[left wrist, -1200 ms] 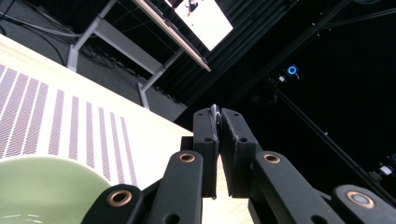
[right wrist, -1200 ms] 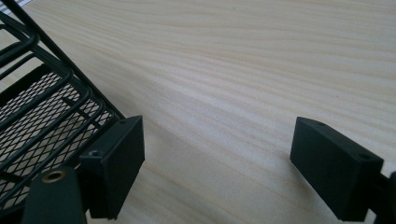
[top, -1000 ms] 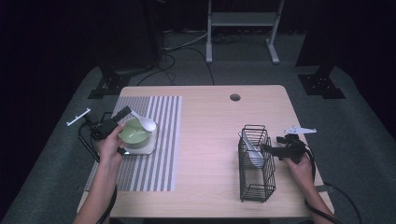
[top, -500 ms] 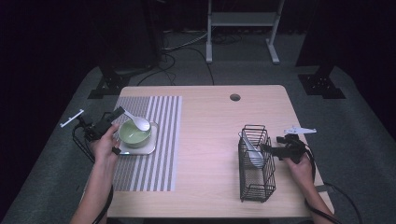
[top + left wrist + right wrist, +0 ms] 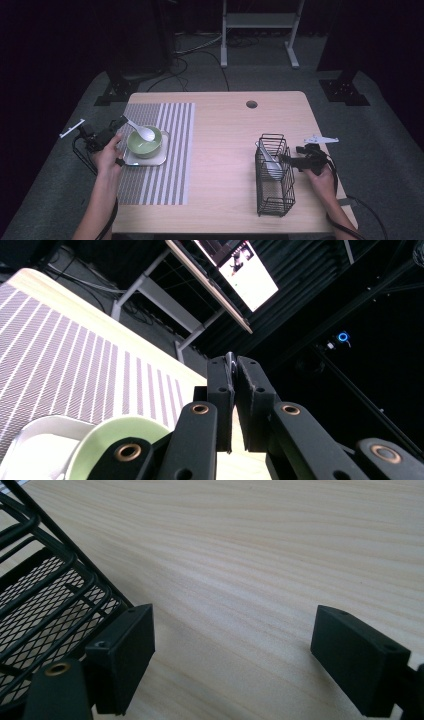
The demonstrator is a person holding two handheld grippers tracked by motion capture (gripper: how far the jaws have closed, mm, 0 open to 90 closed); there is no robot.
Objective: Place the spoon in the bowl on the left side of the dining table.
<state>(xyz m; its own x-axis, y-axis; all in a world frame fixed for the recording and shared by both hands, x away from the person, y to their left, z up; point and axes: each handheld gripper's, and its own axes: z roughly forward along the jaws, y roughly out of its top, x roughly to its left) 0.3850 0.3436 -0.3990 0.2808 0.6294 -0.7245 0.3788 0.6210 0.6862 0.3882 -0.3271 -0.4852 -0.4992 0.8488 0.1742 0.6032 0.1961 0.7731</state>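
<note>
Holding a white spoon (image 5: 141, 132) clamped in my left tongs (image 5: 118, 125), its scoop now brought over the green bowl (image 5: 145, 142) from beyond the bowl's far rim, ready to lower in; my right tongs (image 5: 287, 160) gape empty, well apart from the bowl.

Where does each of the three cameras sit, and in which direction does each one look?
High view: above the person's side, looking forward and down on the table; both forearms enter from the bottom, left gripper holding a white spoon over the green bowl, right gripper beside the wire basket.
Left gripper view: on the left gripper, looking along shut jaws pinching the spoon handle, tilted upward.
Right gripper view: on the right gripper, jaws open over bare wood.
Shared: bowl, striped mat, basket, tabletop.
</note>
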